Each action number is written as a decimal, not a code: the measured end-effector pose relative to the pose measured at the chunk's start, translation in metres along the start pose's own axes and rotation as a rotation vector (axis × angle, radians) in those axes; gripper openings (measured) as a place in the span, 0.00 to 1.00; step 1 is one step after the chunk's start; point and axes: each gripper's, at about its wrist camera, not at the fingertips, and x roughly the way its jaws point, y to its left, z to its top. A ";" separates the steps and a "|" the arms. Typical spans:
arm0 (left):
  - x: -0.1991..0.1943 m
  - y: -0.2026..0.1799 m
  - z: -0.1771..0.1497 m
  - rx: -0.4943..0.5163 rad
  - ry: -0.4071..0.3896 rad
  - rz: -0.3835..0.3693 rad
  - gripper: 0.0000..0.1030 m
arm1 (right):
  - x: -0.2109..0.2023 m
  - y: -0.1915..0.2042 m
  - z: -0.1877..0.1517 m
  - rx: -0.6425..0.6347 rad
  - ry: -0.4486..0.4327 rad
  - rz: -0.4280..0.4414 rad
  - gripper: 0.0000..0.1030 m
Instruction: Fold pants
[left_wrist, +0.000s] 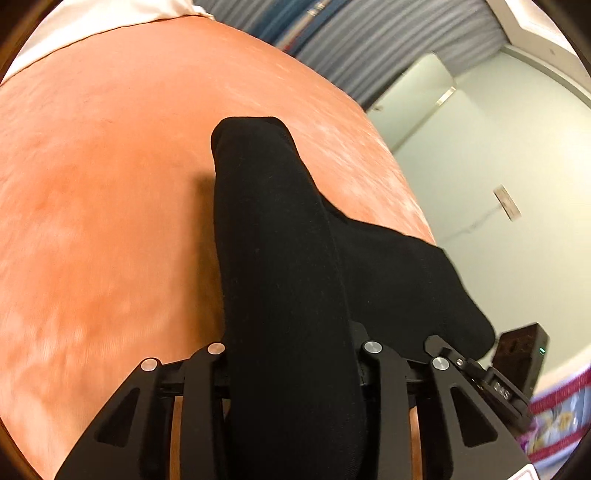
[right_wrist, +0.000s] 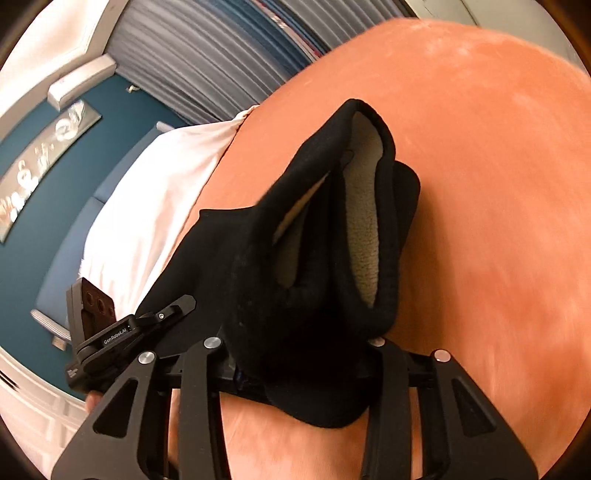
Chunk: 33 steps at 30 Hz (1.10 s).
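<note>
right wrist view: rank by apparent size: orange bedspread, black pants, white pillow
1. orange bedspread, largest.
2. black pants, though held close to the lens in the right tongs, so inflated.
3. white pillow, smallest, partly hidden.

The left hand-held gripper (left_wrist: 295, 369) is showing matte black linkage arms with triangular cut-outs, each arm pinned by a round silver screw head. At its right a black clamp block is carrying pale lettering, too blurred to read, beside a dark box with a small green light. The right hand-held gripper (right_wrist: 295, 354) is wearing the same black arms and silver screws. A black mount on its left is reading "GenRobot.AI", and a bit of skin is peeking beneath it.
</note>
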 end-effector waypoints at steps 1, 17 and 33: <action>-0.006 0.000 -0.011 0.005 0.011 -0.008 0.30 | -0.005 -0.006 -0.012 0.035 0.010 0.015 0.34; 0.011 0.010 -0.050 0.064 -0.062 0.138 0.72 | 0.004 -0.021 -0.040 -0.012 -0.100 -0.020 0.52; -0.033 -0.063 -0.050 0.296 -0.107 0.269 0.32 | -0.042 -0.008 -0.057 -0.060 -0.151 -0.002 0.37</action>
